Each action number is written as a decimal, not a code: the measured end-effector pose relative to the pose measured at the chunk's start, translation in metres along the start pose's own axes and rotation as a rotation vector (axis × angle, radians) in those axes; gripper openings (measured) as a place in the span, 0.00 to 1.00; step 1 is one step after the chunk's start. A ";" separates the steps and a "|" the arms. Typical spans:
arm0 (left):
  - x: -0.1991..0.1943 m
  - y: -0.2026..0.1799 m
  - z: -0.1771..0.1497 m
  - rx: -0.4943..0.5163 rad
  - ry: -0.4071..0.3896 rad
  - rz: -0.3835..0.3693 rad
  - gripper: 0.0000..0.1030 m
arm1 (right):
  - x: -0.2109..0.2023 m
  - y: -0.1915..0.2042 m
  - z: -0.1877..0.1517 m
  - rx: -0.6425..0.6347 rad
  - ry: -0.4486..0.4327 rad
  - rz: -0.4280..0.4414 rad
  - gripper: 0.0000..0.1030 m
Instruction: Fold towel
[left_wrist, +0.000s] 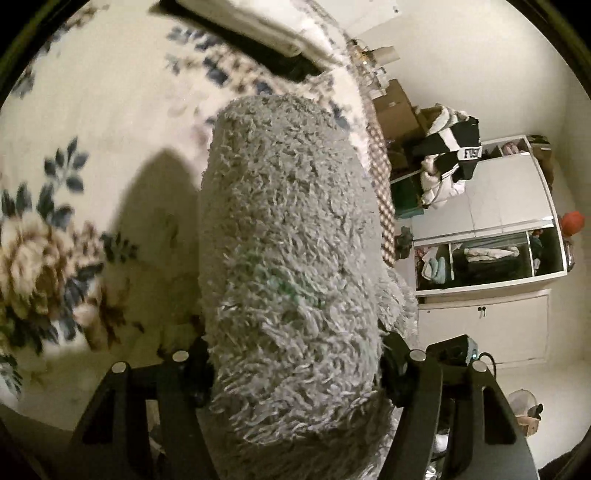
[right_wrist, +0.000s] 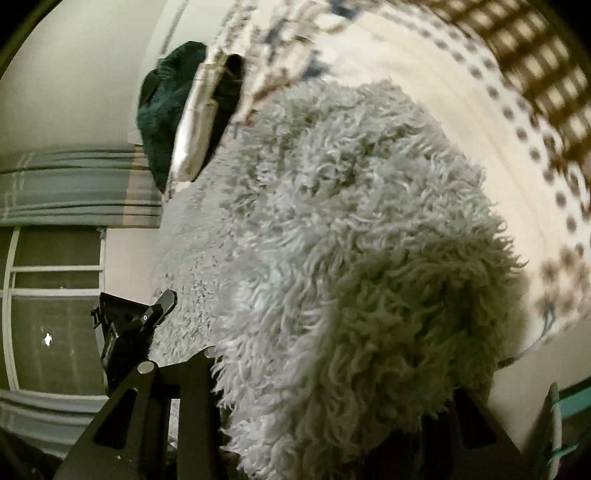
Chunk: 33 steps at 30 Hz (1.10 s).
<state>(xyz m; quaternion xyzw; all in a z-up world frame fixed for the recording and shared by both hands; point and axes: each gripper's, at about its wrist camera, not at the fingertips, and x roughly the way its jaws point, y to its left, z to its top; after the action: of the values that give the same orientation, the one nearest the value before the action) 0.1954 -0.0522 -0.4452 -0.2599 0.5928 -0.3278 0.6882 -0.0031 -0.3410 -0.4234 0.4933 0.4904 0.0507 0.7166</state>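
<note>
A shaggy grey towel (left_wrist: 288, 258) fills the middle of the left wrist view, bunched upright between my left gripper (left_wrist: 295, 373)'s black fingers, which are shut on it above a floral bedspread (left_wrist: 74, 155). In the right wrist view the same grey towel (right_wrist: 332, 240) drapes over my right gripper (right_wrist: 332, 387) and hides the fingertips; the jaws are shut on its fabric. The other gripper (right_wrist: 133, 325) shows at the lower left of that view, holding the towel's far edge. The towel hangs between both grippers, lifted off the bed.
The cream floral bedspread has a checkered brown border (left_wrist: 380, 177) at its edge. Beyond stand white cupboards with open shelves (left_wrist: 487, 254), cardboard boxes and a black-and-white garment (left_wrist: 450, 147). A dark green cloth and pillow (right_wrist: 184, 110) lie at the bed's head; a window (right_wrist: 51, 306) is at left.
</note>
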 end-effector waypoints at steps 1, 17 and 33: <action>-0.004 -0.005 0.006 0.004 -0.008 -0.005 0.63 | -0.004 0.007 0.002 -0.011 -0.004 0.006 0.39; -0.042 -0.049 0.247 0.086 -0.186 -0.077 0.63 | 0.052 0.201 0.190 -0.186 -0.142 0.055 0.39; 0.017 0.065 0.488 0.064 -0.166 0.130 0.63 | 0.265 0.270 0.394 -0.171 -0.128 -0.060 0.43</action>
<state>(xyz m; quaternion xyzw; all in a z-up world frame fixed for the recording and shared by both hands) 0.6873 -0.0376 -0.4255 -0.2248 0.5388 -0.2784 0.7627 0.5405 -0.3150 -0.3793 0.4176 0.4523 0.0393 0.7870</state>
